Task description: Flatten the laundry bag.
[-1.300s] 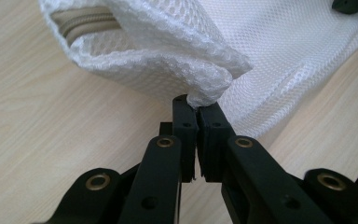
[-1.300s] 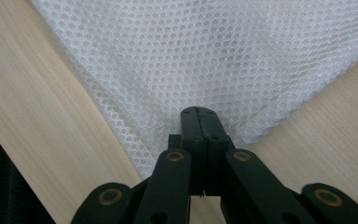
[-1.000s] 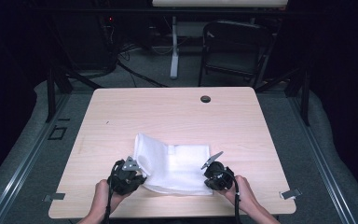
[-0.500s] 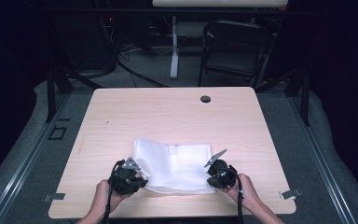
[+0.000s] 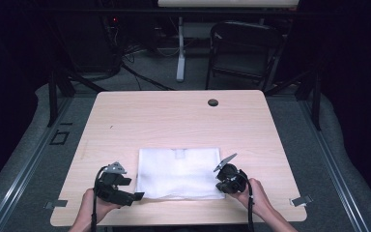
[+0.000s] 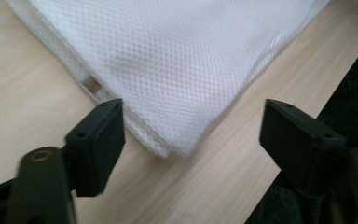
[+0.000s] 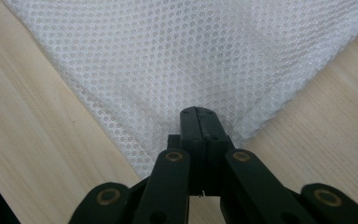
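A white mesh cloth (image 5: 178, 171) lies flat and folded into a rectangle near the table's front edge. My left gripper (image 5: 136, 196) sits at the cloth's near left corner. In the left gripper view its jaws have just been opening and stand wide apart (image 6: 191, 126), with the corner of the cloth (image 6: 168, 60) lying between them and touching neither pad. My right gripper (image 5: 221, 185) is at the near right corner. In the right gripper view it is shut (image 7: 196, 116) on the tip of the mesh cloth (image 7: 177, 56).
The wooden table (image 5: 174, 121) has a dark cable hole (image 5: 213, 102) near its far edge. A black folding chair (image 5: 244, 48) and a stand's foot (image 5: 180, 72) are behind the table. The table's front edge runs just below both hands.
The cloth's left side, raised and bunched before, now lies flat. My left gripper has let go of that corner and drawn back to the left. The right gripper has stayed put.
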The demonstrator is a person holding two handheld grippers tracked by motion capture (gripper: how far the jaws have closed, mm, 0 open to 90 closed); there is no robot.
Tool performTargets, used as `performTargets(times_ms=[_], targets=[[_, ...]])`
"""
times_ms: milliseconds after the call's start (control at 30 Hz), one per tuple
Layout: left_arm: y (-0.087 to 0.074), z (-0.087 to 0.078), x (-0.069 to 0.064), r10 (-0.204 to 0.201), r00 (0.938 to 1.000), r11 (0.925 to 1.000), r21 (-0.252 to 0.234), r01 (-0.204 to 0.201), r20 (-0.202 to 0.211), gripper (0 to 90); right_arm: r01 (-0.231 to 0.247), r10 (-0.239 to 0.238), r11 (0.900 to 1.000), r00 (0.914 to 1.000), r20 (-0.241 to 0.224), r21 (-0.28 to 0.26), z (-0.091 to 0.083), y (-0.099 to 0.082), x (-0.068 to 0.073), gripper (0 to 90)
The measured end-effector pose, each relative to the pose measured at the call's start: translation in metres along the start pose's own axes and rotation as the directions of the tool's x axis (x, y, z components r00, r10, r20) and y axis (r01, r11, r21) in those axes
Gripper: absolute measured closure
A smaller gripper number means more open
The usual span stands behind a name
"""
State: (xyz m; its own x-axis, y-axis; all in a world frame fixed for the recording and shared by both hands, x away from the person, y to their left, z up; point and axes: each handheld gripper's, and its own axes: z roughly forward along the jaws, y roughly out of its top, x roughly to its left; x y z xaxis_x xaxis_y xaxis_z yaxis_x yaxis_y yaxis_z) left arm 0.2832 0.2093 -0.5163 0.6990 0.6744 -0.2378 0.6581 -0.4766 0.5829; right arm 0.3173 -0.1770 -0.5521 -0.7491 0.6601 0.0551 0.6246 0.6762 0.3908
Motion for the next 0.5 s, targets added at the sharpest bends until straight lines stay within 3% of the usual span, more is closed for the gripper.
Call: performTargets(times_ms=[33,67,100,200,367,500], targets=[[0.001,-0.003,0.001,-0.008,1.0,0.9998,-0.02,0.008,-0.005,18.3,0.0,0.0,1.0,1.0,0.0,0.0,0.0,0.0,0.0,89.6],[0.003,-0.006,0.001,-0.009,0.9999,0.9989,-0.046,0.008,-0.014,15.9,0.0,-0.001,1.0,0.9998,-0.017,-0.005,-0.003,0.001,-0.001,80.9],[0.005,-0.008,0.002,-0.008,0.9998,0.9981,-0.062,0.007,-0.019,15.7,-0.005,0.004,0.9996,0.9998,-0.02,-0.028,-0.006,0.001,0.0,78.0],[0.015,-0.011,0.001,0.01,0.9992,0.995,-0.099,-0.014,-0.039,15.5,-0.005,0.004,0.999,0.9997,-0.026,-0.045,-0.013,0.001,0.0,71.5],[0.036,-0.004,-0.006,0.08,0.9955,0.9878,-0.13,-0.086,-0.051,12.9,-0.021,0.019,0.997,0.9992,-0.035,-0.074,-0.028,-0.005,-0.004,42.3],[0.049,0.012,-0.012,0.126,0.9915,0.9849,-0.116,-0.129,-0.034,12.0,-0.041,0.039,0.9964,0.9989,-0.025,-0.074,-0.036,-0.012,-0.008,19.5]])
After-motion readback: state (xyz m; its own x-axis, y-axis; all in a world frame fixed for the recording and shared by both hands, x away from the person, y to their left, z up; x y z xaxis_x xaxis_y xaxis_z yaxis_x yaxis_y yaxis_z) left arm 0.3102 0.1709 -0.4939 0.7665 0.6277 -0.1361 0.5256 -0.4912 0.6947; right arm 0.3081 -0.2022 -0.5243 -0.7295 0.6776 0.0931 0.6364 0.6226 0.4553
